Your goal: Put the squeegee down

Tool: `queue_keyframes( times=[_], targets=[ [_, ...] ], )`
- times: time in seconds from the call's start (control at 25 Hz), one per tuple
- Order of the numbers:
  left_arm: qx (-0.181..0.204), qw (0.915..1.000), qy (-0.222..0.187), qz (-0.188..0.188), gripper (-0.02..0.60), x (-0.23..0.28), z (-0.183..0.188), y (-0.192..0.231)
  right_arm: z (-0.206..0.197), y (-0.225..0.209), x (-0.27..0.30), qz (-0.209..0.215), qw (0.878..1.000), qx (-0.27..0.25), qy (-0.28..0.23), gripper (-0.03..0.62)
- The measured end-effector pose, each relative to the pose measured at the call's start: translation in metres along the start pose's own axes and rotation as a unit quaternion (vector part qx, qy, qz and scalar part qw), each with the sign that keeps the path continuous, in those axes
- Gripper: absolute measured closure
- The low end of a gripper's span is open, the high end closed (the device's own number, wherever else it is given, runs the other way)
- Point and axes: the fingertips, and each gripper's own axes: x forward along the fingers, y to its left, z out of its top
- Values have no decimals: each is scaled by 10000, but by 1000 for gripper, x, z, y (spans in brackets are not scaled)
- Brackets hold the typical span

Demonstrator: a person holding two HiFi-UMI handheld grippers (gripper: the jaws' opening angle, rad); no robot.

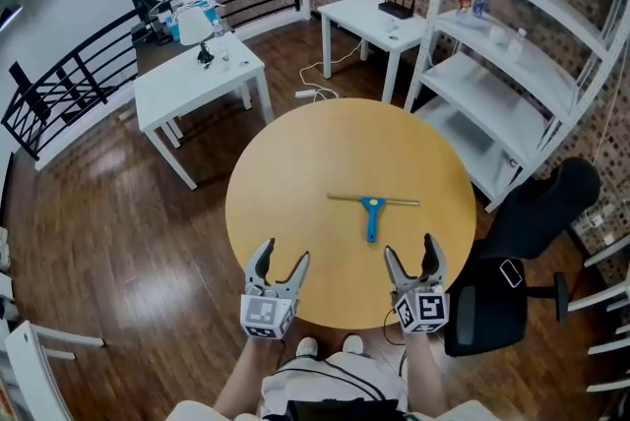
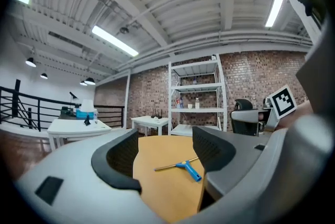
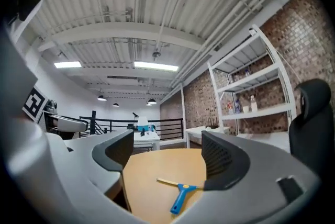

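Observation:
A squeegee (image 1: pixel 372 210) with a blue handle and a thin metal blade lies flat on the round wooden table (image 1: pixel 295 183), right of its middle. It also shows between the jaws in the left gripper view (image 2: pixel 183 166) and in the right gripper view (image 3: pixel 179 194), lying well ahead on the tabletop. My left gripper (image 1: pixel 282 258) hovers open above the table's near edge with nothing between its fingers. My right gripper (image 1: pixel 411 252) hovers open above the near edge too, a short way in front of the squeegee's handle and clear of it.
A black office chair (image 1: pixel 532 232) stands close to the table's right side. White metal shelving (image 1: pixel 512 45) with bottles lines the brick wall behind it. Two white tables (image 1: pixel 197 75) (image 1: pixel 379 21) stand farther back. A black railing (image 1: pixel 98 65) runs along the left.

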Motion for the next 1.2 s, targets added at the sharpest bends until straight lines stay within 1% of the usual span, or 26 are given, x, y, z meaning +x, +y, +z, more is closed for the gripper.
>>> queue_keyframes(
  times=[0.08, 0.16, 0.24, 0.32, 0.44, 0.64, 0.72, 0.84, 0.96, 1.04, 1.2],
  targets=[
    [75, 9998, -172, -17, 265, -6, 21, -8, 24, -1, -20, -266, 9992, -274, -122, 160],
    [206, 9993, -327, -11, 265, -11, 35, -11, 41, -1, -33, -471, 9975, -491, -190, 164],
    [213, 9987, -459, 34, 265, -13, 46, -13, 49, 0, -41, -586, 9961, -623, -220, 166],
    [210, 9984, -523, 25, 265, -13, 51, -17, 49, 0, -46, -647, 9955, -635, -278, 169],
    [153, 9987, -483, -59, 265, -13, 54, -24, 45, 3, -51, -605, 9964, -548, -208, 171],
    [243, 9986, -454, -98, 265, -19, 54, -26, 40, -6, -54, -656, 9961, -583, -127, 171],
    [180, 9988, -459, -82, 265, -22, 51, -25, 35, -5, -53, -563, 9970, -539, 4, 177],
    [203, 9988, -421, -116, 265, -27, 40, -26, 27, 2, -50, -383, 9979, -494, 171, 198],
    [149, 9993, -342, -95, 265, -31, 38, -30, 24, 10, -50, -257, 9984, -412, 285, 198],
    [150, 9993, -301, -145, 265, -31, 39, -35, 23, 11, -48, -197, 9984, -455, 277, 198],
    [49, 9995, -261, -195, 265, -30, 43, -41, 24, 12, -46, -140, 9966, -776, 254, 200]
  ],
)
